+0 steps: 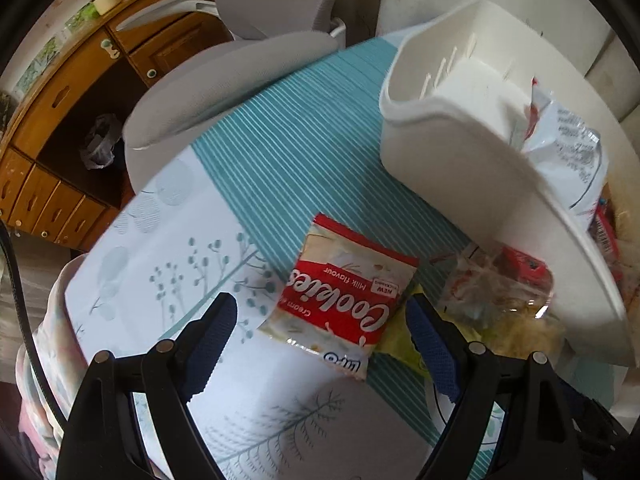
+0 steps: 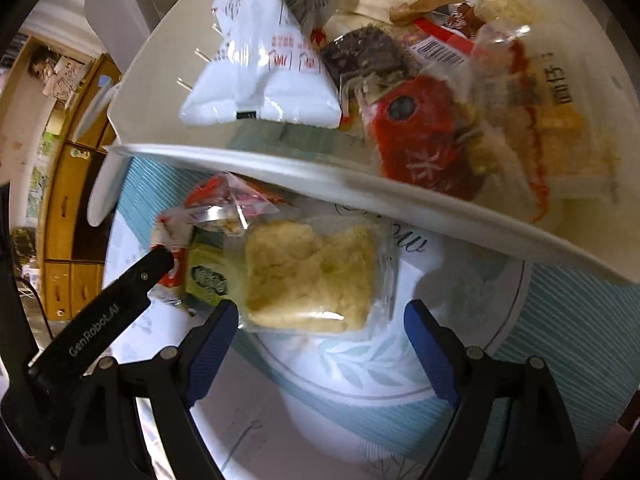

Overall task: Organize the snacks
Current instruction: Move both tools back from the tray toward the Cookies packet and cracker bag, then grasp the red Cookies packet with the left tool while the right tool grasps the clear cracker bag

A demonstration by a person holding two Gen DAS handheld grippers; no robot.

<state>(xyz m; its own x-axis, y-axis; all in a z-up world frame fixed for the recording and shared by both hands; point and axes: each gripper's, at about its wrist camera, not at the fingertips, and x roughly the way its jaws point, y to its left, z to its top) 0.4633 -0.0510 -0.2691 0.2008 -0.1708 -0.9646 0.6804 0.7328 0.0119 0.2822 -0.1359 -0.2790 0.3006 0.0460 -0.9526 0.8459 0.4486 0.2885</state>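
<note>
Currently both your grippers, left gripper [image 1: 320,322] and right gripper [image 2: 320,322], stand spread and hold nothing. Risk: your left jaws straddle the cookie packet [image 1: 344,298], whose edge overlaps a green packet [image 1: 400,344]; closing could pinch both. Your right jaws bracket the yellow cake packet [image 2: 310,278], crushable. Count: four packets on the tablecloth [image 1: 280,160]; one white basket [image 2: 280,172], roughly six packets inside, overlapping.

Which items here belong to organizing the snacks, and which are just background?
Job:
- white basket, already holding several packets
- Cookies packet on the tablecloth
- clear pack of yellow cake
- green packet
- left gripper and right gripper, fingers open

Background:
- grey chair
- wooden cabinet
- patterned tablecloth
</note>
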